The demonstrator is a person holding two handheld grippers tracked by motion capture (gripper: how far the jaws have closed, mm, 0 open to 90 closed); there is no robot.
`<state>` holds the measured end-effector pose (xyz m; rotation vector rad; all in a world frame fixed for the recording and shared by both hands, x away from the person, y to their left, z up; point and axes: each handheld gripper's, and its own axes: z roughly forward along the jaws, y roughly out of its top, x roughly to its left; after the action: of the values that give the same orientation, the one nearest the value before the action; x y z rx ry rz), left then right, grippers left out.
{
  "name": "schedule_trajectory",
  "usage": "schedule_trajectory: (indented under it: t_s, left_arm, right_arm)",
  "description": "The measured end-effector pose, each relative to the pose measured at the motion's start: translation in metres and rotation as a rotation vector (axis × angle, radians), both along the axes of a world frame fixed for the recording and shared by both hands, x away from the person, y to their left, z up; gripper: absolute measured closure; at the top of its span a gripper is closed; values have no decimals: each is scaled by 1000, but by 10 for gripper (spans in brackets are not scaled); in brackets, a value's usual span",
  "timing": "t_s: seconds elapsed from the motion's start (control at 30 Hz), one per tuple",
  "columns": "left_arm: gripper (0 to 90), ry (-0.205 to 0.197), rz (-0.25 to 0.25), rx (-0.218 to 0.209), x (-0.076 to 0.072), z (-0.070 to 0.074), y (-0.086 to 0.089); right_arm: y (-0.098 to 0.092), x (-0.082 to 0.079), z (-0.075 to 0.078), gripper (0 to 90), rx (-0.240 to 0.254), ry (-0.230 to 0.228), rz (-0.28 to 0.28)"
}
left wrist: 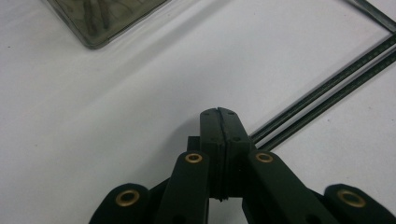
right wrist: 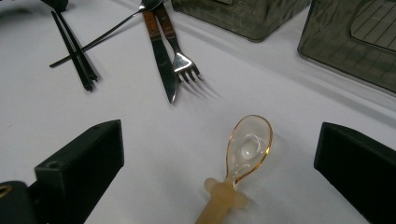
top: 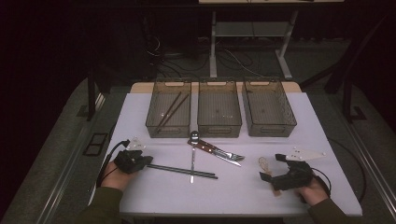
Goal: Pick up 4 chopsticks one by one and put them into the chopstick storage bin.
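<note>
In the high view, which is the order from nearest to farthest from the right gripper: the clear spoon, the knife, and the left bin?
1. Clear spoon, just left of the right gripper.
2. Knife, farther left, mid-table.
3. Left bin, far left of the back row.

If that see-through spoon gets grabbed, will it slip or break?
The clear spoon looks glossy and smooth, so it may slip between the right gripper's open jaws. It seems thin and glassy, so probably light, perhaps fragile. Lying flat on the table, it likely won't roll.
</note>
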<state>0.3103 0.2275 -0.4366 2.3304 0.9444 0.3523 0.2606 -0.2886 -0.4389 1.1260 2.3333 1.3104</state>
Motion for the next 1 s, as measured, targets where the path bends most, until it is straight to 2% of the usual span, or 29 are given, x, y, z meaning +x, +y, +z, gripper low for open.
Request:
schedule_trajectory:
  t_s: [1.0]
  left_arm:
    - [895,36,-17,-6,-19,2,4]
  right_arm:
    - [0,0,0,13,0,-1,0]
